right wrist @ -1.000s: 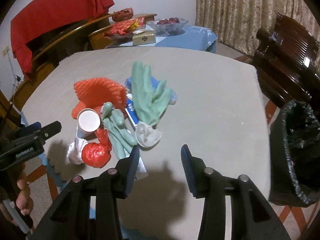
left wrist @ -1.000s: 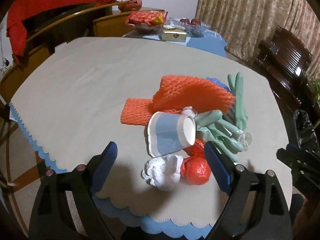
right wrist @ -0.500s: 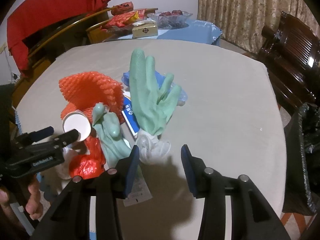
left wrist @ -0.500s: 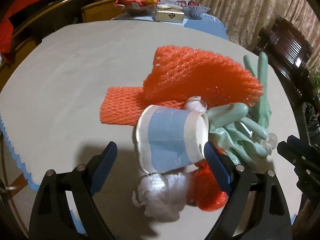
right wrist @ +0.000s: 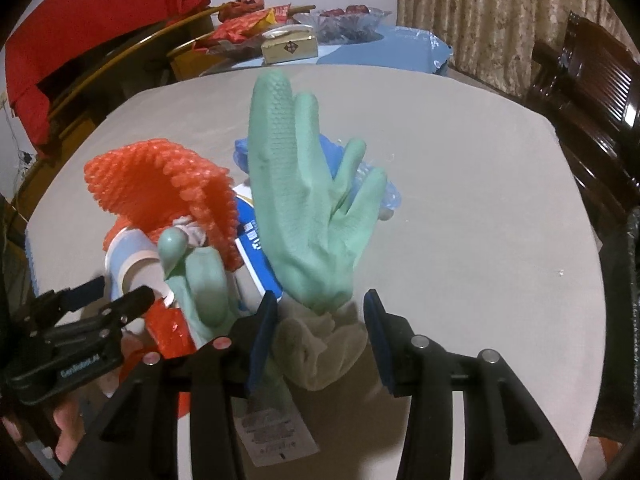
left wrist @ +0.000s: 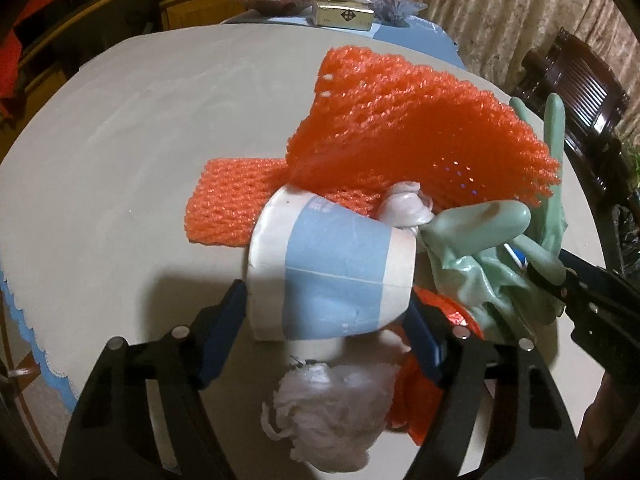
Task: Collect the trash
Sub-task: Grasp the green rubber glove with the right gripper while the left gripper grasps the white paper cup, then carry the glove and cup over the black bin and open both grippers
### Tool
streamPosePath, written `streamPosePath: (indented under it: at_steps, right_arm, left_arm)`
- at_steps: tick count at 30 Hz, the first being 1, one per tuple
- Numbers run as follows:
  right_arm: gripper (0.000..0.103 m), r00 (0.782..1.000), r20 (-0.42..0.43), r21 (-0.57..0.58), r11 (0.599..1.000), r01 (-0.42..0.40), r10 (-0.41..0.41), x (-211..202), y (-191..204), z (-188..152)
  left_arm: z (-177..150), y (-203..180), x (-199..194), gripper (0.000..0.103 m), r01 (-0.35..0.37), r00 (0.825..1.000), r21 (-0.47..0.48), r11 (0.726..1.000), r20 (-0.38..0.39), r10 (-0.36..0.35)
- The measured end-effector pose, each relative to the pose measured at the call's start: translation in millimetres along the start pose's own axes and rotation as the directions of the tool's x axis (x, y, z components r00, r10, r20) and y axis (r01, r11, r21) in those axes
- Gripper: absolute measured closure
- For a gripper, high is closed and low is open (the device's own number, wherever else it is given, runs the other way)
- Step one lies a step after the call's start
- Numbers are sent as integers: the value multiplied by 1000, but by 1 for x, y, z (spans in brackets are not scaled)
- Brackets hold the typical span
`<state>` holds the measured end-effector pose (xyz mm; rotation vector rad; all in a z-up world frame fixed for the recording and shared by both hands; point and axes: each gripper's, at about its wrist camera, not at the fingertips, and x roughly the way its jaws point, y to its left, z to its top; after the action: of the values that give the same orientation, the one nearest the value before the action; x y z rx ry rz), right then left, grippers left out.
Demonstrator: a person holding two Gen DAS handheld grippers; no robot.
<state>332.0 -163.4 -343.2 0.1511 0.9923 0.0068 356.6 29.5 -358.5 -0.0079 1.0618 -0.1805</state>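
Observation:
A pile of trash lies on the beige table. A white and blue paper cup (left wrist: 328, 276) lies on its side between the fingers of my open left gripper (left wrist: 326, 316), whose pads stand at its sides. Below it lie a white tissue wad (left wrist: 332, 412) and red plastic (left wrist: 416, 400). Orange foam netting (left wrist: 412, 140) lies behind. A green rubber glove (right wrist: 308, 208) lies flat with its cuff (right wrist: 320, 344) between the fingers of my open right gripper (right wrist: 320, 332). A second green glove (right wrist: 200, 276) lies to its left.
A black trash bag (right wrist: 624, 320) stands at the table's right edge. A dark wooden chair (right wrist: 588, 80) is beyond it. A gold box (right wrist: 288, 46), snack bags and a glass bowl sit on a far blue table. A blue and white packet (right wrist: 256, 256) lies under the gloves.
Both grippers have moved forward and down into the pile. The cup now sits between the left fingers and the glove cuff between the right fingers. Both stay open.

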Motion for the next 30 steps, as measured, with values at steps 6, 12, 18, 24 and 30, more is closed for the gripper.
streamPosePath:
  at_steps: [6,12,18,24,30]
  right_arm:
    - [71,999,1,-11,999,-46,46,2,0,1]
    - [76,997,31,-2,998,-68,68,-17,-3,1]
    - [76,993,83,3,997,-80,79,-51,-12,3]
    - [76,988,132,11,997,-79,77,-86,-23,6]
    - [76,985,160,17,997,-72,68,-119,-37,3]
  left_arm:
    - [0,-5,-6,31,4,1000,5,1000,21,-5]
    - [2,-10,-31,31,0,997,8,1000,71,-1]
    - [1,-17,-63,31,-11,993,10,1000,116,9]
    - [4,-32,-97,31,-19,987,29,999,158,14]
    - [-2,-59,-128,31,-36,984,53,998,175,26]
